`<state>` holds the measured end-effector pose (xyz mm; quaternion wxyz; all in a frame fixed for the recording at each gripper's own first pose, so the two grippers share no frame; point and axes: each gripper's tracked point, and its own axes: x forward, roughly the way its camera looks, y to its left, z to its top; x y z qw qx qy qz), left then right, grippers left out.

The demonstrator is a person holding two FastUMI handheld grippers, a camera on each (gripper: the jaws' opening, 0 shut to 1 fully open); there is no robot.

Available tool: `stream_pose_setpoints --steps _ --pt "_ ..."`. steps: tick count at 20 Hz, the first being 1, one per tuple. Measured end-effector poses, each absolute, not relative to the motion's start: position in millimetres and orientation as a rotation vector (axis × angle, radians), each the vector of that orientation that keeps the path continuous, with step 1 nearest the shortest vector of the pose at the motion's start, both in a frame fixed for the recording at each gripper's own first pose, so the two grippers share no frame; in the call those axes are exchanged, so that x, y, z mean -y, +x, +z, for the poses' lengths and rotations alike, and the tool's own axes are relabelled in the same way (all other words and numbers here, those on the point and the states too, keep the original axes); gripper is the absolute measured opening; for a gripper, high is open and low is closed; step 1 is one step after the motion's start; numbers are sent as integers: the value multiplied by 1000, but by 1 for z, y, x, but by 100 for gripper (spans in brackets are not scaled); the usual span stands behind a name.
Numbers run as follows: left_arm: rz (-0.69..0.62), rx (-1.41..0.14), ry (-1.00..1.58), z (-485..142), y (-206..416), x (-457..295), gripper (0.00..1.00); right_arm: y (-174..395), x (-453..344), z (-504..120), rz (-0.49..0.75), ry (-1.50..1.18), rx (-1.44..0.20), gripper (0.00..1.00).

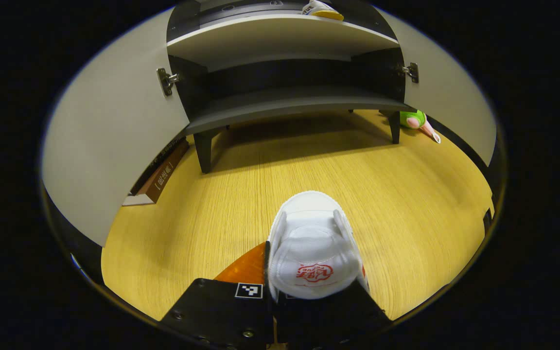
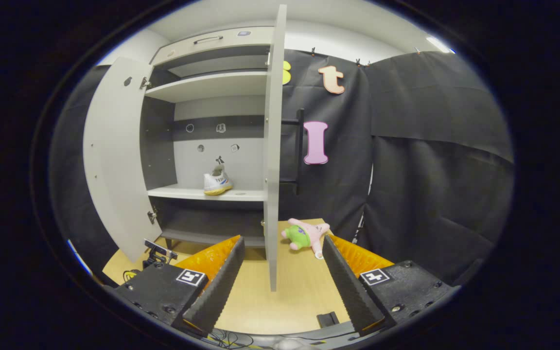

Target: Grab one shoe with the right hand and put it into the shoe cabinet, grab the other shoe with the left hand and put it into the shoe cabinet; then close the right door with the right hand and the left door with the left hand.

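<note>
Claw, left (image 1: 315,291): closed on a white shoe (image 1: 313,248), its fingers pressing the shoe's two sides near the heel end. Shoe carried toe forward, above the yellow wood-grain desk (image 1: 406,194). Claw aimed at the lower part of the shoe cabinet (image 1: 280,43), which stands on dark legs at the far end of the desk.

Claw, right (image 2: 280,272): fingers spread wide, nothing between them, touching nothing. It hangs level over the desk (image 2: 299,291), facing the edge of the cabinet's right door (image 2: 274,146), which lines up with the gap between the fingers but lies farther off.

Shoe cabinet (image 2: 212,121): both doors swung open. Left door (image 2: 114,160) stands wide; in the left gripper view it shows as a pale panel (image 1: 114,131) at the left, with the right door (image 1: 450,107) opposite. Hinges visible on both sides.

Second shoe (image 2: 217,182): white with a yellow sole, resting on a pale shelf (image 2: 241,194) inside the cabinet, toward the middle. In the left gripper view its sole edge (image 1: 321,9) shows on the shelf at the top.

Plush toy (image 2: 306,234): pink and green, lying on the desk beside the right door, near the black cloth wall; seen also past the cabinet's right leg (image 1: 418,121).

Books (image 1: 161,170): flat on the desk behind the left door.
</note>
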<state>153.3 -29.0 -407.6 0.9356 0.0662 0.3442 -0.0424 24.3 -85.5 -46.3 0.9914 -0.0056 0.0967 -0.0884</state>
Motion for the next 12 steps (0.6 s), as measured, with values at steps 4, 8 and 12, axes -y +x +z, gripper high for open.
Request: stream_pose_setpoints --steps 4,8,12 --pt "-95 -627 95 -339 154 39 12 30 84 -31 -154 -37 -120 100" --pt "-89 -507 89 -252 168 40 12 38 79 -23 -105 -22 -96 100" --pt "-84 -403 76 -170 191 38 12 43 79 -14 -73 13 -68 100"
